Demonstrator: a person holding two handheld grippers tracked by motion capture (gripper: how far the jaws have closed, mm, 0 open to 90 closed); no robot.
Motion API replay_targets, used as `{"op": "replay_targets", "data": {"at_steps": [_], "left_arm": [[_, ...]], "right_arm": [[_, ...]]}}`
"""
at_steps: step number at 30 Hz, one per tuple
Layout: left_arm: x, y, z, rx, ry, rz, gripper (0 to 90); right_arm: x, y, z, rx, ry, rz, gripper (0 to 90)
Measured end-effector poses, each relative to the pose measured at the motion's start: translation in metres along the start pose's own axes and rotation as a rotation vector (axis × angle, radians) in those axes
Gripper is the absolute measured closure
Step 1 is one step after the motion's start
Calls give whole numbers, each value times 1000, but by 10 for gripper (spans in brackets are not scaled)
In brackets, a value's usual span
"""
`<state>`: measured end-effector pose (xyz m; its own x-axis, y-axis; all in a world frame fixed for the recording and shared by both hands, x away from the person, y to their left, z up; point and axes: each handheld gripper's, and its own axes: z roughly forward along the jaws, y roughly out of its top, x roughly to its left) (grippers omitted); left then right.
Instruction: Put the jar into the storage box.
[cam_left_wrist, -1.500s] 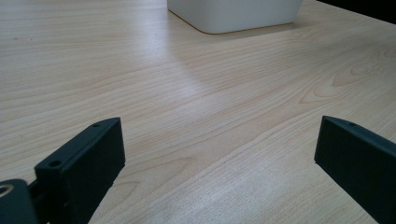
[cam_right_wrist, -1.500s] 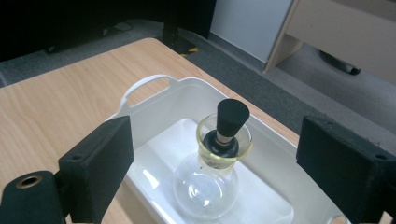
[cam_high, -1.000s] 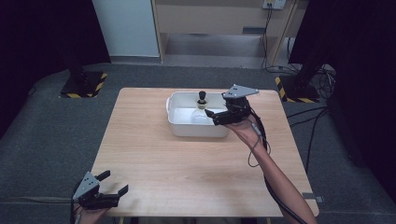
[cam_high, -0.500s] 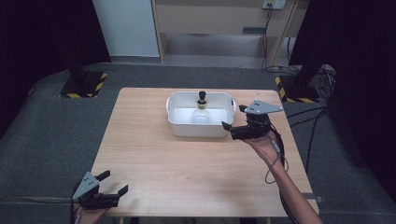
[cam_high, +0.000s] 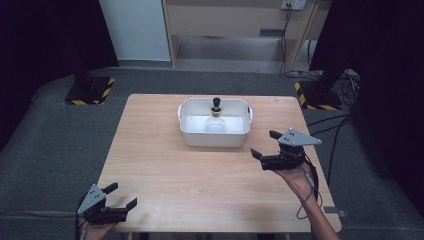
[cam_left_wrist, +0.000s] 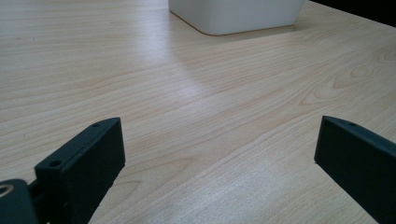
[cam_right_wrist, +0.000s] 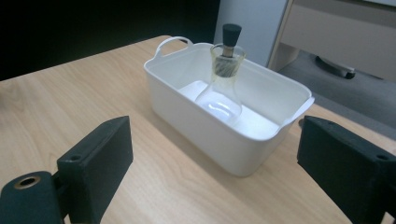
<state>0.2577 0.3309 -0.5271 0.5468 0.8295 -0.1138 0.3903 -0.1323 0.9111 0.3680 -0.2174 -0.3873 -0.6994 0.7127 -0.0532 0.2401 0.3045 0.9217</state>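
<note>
While the right gripper (cam_high: 263, 144) hangs above the table (cam_high: 165, 165) just right of the white tub (cam_high: 215, 137), its jaws stand wide apart with nothing between them. A stoppered glass flask (cam_right_wrist: 221, 81) stands upright inside the tub. The left gripper (cam_high: 121, 196), jaws likewise wide and empty, sits at the near left corner.

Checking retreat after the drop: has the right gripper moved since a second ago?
Yes. The right gripper has pulled away from the white tub, toward the table's near right side. It was at the tub's right rim; now it's clear, jaws open and empty.
</note>
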Motion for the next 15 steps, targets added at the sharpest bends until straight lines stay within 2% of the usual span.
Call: {"op": "replay_targets", "data": {"at_steps": [8,11,15], "left_arm": [[0,0,1,1,-4,1,5],[-1,0,1,-2,-9,0,5],[-1,0,1,-1,-13,3,5]], "right_arm": [[2,-34,-18,-22,-15,52,102],[3,-46,-25,-44,-33,73,104],[5,-60,-32,-46,-58,80,101]]}}
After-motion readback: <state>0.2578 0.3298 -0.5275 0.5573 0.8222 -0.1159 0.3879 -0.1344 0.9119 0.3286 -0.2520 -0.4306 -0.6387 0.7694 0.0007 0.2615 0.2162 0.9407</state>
